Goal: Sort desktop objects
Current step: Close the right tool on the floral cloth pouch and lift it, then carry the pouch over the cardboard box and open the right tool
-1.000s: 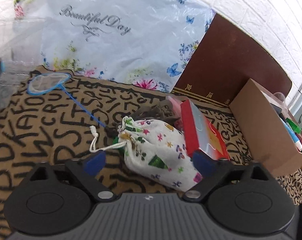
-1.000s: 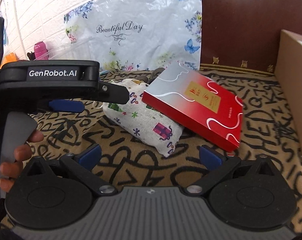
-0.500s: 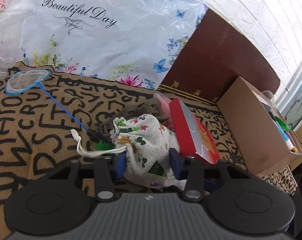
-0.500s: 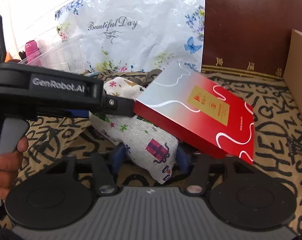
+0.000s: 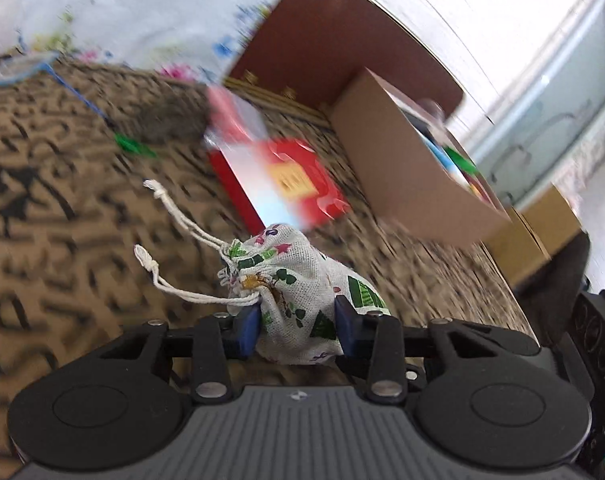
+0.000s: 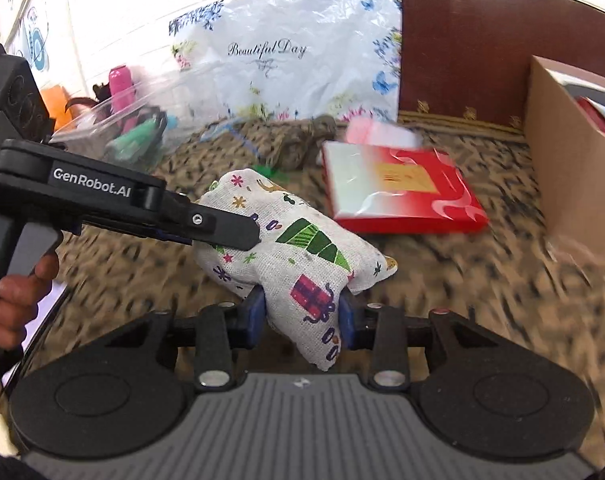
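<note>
Lifted off the letter-patterned brown tablecloth since a moment ago, the white cloth drawstring bag with little Christmas pictures sits pinched in the left gripper, and the flat red gift box that leaned on it now lies flat near the brown cardboard box. From the right wrist, the right gripper squeezes the bag's bottom corner while the left gripper's black fingers clamp its top.
</note>
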